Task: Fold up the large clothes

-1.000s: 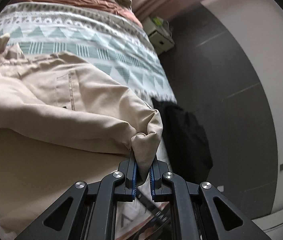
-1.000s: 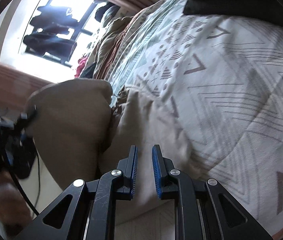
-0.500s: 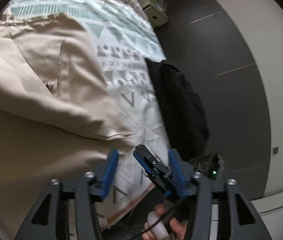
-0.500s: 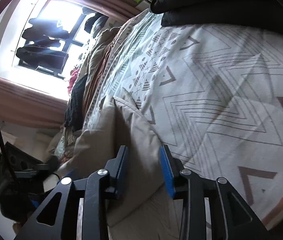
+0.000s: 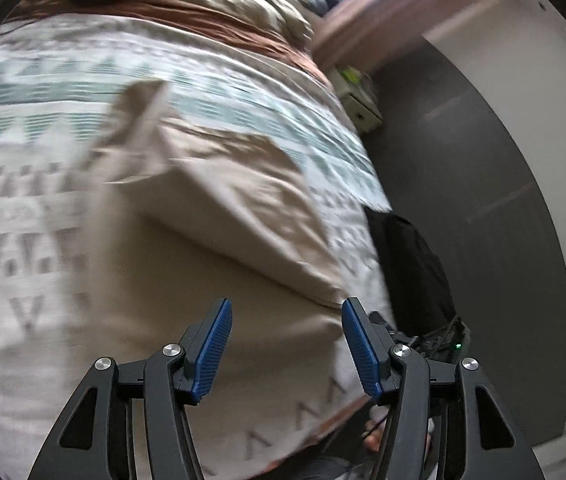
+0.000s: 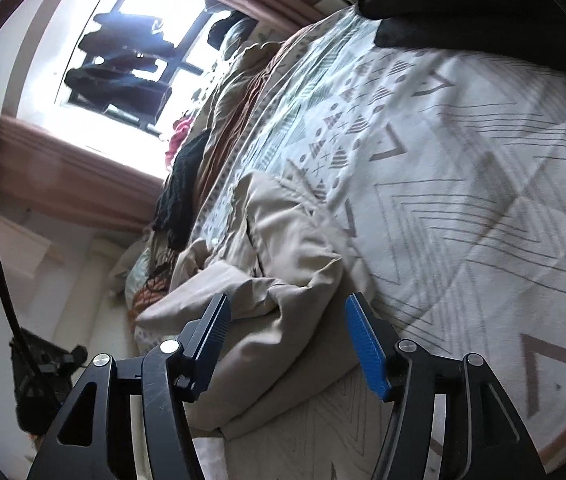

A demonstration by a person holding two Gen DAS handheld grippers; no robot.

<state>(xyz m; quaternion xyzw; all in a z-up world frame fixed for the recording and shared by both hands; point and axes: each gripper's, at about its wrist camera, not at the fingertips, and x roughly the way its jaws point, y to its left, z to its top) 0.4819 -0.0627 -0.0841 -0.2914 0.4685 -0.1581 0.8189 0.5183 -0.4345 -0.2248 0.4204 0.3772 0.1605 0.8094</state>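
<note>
The big tan garment (image 5: 219, 280) lies on the bed (image 5: 23, 216), spread over the patterned bedspread (image 6: 463, 200), with one part already laid over the rest so that a folded edge runs across it. In the right wrist view the same tan cloth (image 6: 283, 272) looks bunched and wrinkled just past the gripper tips. The left gripper (image 5: 285, 344) is wide apart with nothing between its blue pads; it hangs over the near part of the garment and holds no cloth. The right gripper (image 6: 285, 346) has just been opening, and it too is about half way apart with nothing pinched in it; the tan cloth sits under and beyond it, but the pads do not press on it. So both grippers have let go, and the fold they were making looks laid down. A black piece of clothing (image 5: 411, 272) hangs off the side of the bed, beside the tan garment, and is not part of this step. I think the step in hand is the pause between folds. The next move likely calls for picking a new edge of the tan garment, maybe the lumpy end near the right gripper, closing both grippers on it, and bringing it over flat. The wrinkles there should be smoothed first, or the fold may come out crooked.
</note>
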